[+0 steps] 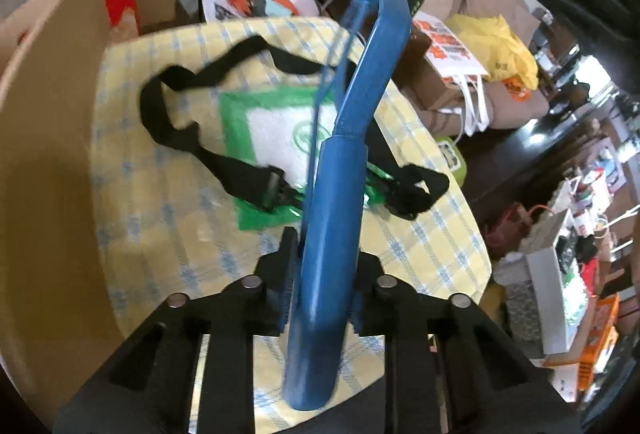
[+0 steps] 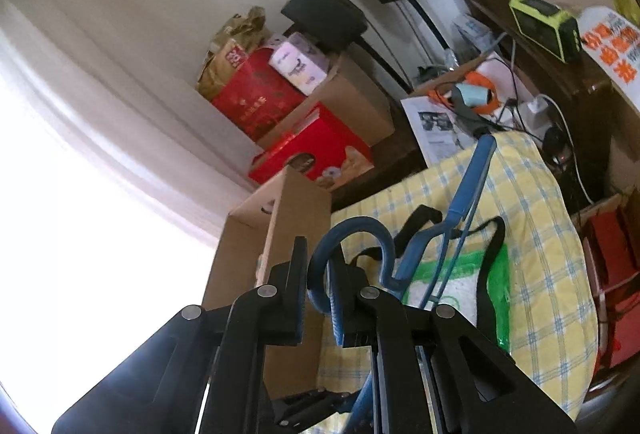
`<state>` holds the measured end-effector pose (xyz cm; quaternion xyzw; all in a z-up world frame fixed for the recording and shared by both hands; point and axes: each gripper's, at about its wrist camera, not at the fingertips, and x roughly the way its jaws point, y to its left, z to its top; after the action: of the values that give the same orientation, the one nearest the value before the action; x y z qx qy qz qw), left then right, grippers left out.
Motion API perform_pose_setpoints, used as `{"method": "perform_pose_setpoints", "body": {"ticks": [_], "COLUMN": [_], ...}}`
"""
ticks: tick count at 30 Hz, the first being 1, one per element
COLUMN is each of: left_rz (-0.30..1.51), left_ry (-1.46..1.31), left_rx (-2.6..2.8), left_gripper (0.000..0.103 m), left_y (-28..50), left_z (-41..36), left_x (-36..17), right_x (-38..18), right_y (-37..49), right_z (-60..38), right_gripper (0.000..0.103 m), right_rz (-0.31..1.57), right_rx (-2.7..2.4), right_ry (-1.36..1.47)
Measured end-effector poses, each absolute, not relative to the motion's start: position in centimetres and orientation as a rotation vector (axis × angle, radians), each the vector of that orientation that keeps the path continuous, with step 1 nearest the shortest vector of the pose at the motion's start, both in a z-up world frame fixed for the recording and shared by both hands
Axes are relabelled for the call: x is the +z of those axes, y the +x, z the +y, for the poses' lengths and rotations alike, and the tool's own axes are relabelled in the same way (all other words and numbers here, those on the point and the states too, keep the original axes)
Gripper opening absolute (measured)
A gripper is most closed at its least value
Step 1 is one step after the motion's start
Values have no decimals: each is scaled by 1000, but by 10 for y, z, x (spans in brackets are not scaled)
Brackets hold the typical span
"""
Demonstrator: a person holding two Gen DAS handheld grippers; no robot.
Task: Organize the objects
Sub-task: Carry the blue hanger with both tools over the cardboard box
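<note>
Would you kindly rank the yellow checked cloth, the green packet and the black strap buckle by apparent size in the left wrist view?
1. Yellow checked cloth, largest.
2. Green packet, partly hidden by the blue hanger.
3. Black strap buckle, smallest.

Your right gripper grips the hook of the blue hanger above the yellow checked cloth.

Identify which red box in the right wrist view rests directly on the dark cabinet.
The lower red box with food pictures, beside the cardboard box; the other red box sits higher, behind it.
</note>
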<state>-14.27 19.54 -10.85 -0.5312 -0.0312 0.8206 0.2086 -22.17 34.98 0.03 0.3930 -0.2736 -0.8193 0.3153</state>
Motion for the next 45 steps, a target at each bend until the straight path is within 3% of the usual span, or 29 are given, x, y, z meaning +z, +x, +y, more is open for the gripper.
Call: {"method": "perform_pose_setpoints", "body": {"ticks": [8,27,45], "left_rz": [-53,-203,-218], "left_ry": [-1355,-1249,-1285], "left_rx": [2372,2553,2760], "left_gripper": [16,16,16], "left_y": [-130,-113,-108], "left_z": [171,64,-49], "left_x": [-65,2,-6], "right_x": [36,115,92], "right_y": [-218,-202,-216], "right_z": [327,201,78], "right_gripper": [11,13,13], "right_rz": [-646,-392,-359], "right_rx": [-2171,-2073,-1914], "right_ry": [985,904,947]}}
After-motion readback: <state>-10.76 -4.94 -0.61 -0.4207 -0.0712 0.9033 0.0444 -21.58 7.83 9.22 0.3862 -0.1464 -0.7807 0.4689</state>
